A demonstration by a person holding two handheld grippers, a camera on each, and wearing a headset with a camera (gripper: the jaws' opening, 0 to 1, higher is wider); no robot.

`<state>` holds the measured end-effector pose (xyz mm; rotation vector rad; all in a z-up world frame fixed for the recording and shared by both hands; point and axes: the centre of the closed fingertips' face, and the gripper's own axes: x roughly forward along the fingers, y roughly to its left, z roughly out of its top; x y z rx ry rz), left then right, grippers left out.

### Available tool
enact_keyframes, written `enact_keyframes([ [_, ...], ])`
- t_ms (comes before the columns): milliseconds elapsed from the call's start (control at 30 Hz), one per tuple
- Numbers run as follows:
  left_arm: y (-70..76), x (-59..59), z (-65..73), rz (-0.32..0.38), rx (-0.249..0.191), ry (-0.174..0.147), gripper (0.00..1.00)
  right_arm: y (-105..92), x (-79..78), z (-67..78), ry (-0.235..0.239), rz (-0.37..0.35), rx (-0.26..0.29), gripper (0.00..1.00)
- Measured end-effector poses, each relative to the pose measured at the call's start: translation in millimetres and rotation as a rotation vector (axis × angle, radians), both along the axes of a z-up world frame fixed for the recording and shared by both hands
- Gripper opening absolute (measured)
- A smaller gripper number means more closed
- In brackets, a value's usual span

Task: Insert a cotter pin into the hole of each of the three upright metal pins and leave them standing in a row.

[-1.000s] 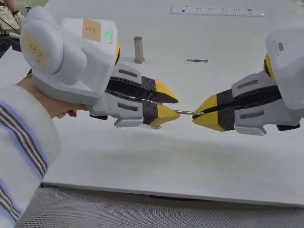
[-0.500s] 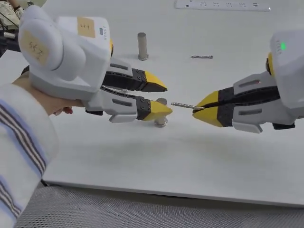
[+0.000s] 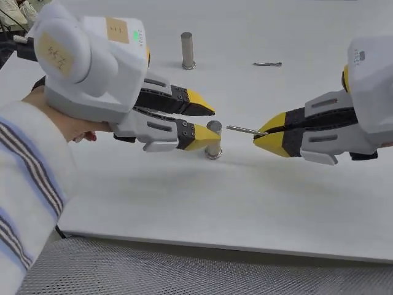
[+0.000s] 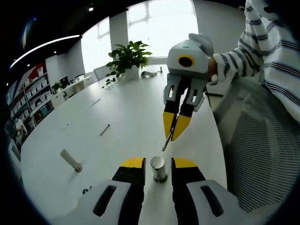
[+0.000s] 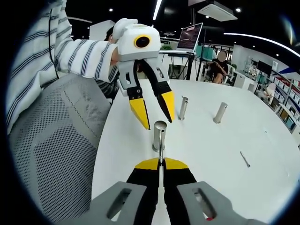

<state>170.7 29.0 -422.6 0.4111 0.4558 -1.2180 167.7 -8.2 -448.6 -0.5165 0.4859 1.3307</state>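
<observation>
Left gripper (image 3: 207, 123) sat level, reaching in from the left, held by a hand (image 3: 64, 129) in a striped sleeve, jaws parted. Upright metal pin (image 3: 214, 140) stood on the white table (image 3: 184, 203) between the yellow tips, a gap either side in the left gripper view. Cotter pin (image 3: 244, 129) lay horizontal, free end pointing left at the pin's top, just short of it. Right gripper (image 3: 263, 136), level, was clamped on its other end. Farther back: second metal pin (image 3: 188, 50), loose cotter pin (image 3: 268, 64).

Shiny metal pin (image 3: 214, 140), seemingly matt tabletop (image 3: 184, 203)
</observation>
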Motion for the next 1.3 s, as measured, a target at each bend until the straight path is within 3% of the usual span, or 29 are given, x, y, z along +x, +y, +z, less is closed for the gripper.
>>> enact_keyframes([
  [133,4.7,3.5,-5.0,-0.001,0.003,0.008,0.16,0.8,2.7,-3.3,0.005,-0.001,-0.008,0.00],
  [200,7.4,6.1,-7.1,0.001,0.017,-0.004,0.12,1.0,3.2,-5.5,0.008,0.002,-0.015,0.00],
  [400,1.8,1.7,-8.2,-0.013,0.020,0.001,0.10,4.2,3.4,-7.4,0.011,0.014,-0.019,0.00],
  [733,-2.7,-2.1,-7.7,-0.055,0.025,-0.005,0.10,7.9,1.3,-9.6,0.015,0.041,-0.028,0.00],
  [1300,3.4,0.7,-10.5,-0.089,0.032,0.006,0.09,14.9,5.3,-7.6,-0.017,0.113,-0.071,0.00],
])
